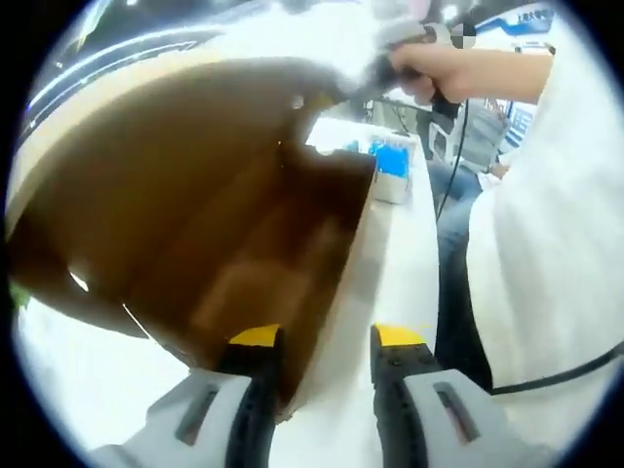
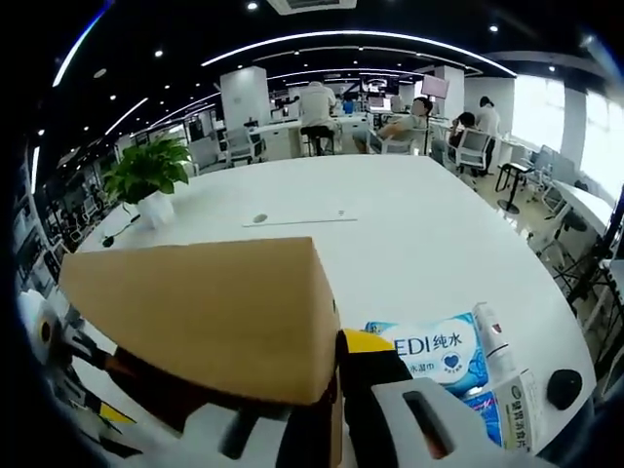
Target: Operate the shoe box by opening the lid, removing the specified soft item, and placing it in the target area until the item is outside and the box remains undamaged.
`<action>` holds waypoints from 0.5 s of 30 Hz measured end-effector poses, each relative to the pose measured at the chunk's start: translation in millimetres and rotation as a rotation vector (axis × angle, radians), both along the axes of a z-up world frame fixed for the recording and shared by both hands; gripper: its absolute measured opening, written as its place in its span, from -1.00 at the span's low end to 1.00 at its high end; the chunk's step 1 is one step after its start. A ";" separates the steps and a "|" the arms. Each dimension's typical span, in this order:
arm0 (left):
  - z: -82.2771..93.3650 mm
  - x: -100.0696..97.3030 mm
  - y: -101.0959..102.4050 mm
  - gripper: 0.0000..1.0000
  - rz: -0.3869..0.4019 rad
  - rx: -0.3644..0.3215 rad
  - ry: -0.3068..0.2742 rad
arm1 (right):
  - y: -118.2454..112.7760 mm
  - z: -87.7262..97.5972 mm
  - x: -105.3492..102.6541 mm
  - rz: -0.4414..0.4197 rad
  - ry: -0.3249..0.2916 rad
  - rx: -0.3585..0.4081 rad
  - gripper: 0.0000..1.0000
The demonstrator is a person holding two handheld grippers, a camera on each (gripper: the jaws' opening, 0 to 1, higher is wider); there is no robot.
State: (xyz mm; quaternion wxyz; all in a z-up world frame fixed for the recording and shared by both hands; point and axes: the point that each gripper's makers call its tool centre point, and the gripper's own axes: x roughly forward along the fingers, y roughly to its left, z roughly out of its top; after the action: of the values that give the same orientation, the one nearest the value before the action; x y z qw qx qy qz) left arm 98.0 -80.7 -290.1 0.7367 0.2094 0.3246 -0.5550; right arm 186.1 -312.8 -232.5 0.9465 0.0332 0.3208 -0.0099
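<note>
The shoe box (image 1: 244, 224) is plain brown cardboard, and the left gripper view looks into its open inside: bare brown walls with a pale raw edge running along the rim from 9 o'clock up to 12 o'clock, and a darker shaded corner near the centre. I cannot make out any soft item inside it. The box sits on a white table (image 1: 400, 263). The left gripper (image 1: 317, 341) rises from 6 o'clock with its yellow-tipped jaws apart, one jaw on the inner side of the box's near wall and the other on the outer side; whether they press the wall I cannot tell. At 1 o'clock a person's hand (image 1: 434, 73) holds a grey tool handle above the box, and a white sleeve (image 1: 546, 253) covers the 3 o'clock side.

In the right gripper view the lid (image 2: 210, 317) shows as a flat tan cardboard panel from 9 o'clock to the centre, lifted, with a sharp corner pointing to 12 o'clock. The right gripper (image 2: 336, 390) at 6 o'clock is clamped on the lid's edge, with one yellow-tipped jaw visible just beside the panel. At 4 o'clock a pack of wet wipes (image 2: 434, 356) lies on the table, with a small white bottle (image 2: 492, 341) just beside it. A potted plant (image 2: 151, 175) stands at 10 o'clock.
</note>
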 end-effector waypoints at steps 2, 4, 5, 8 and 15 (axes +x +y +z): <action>3.0 -0.2 -1.1 -0.07 0.014 -0.015 0.003 | 0.1 0.2 -0.5 -0.003 0.000 -0.001 -1.00; 11.2 0.6 -2.4 0.01 0.048 -0.039 -0.011 | 0.0 0.2 -0.7 -0.011 0.000 -0.003 -1.00; 16.6 1.9 -3.1 0.03 0.067 -0.058 -0.028 | 0.6 -0.1 -0.9 -0.012 0.000 -0.001 -1.00; 32.0 3.5 -3.1 0.01 0.107 -0.099 -0.092 | -0.1 -0.6 -1.2 -0.018 0.001 0.015 -0.99; 39.3 -15.2 -9.8 0.33 0.151 -0.204 0.050 | 0.8 0.1 0.6 -0.007 0.004 0.020 -0.99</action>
State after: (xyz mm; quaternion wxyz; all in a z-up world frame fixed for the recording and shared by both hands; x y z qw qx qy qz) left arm 82.8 -90.5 -250.8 0.7854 0.0944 0.2997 -0.5333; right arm 186.6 -312.0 -232.5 0.9455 0.0438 0.3224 -0.0102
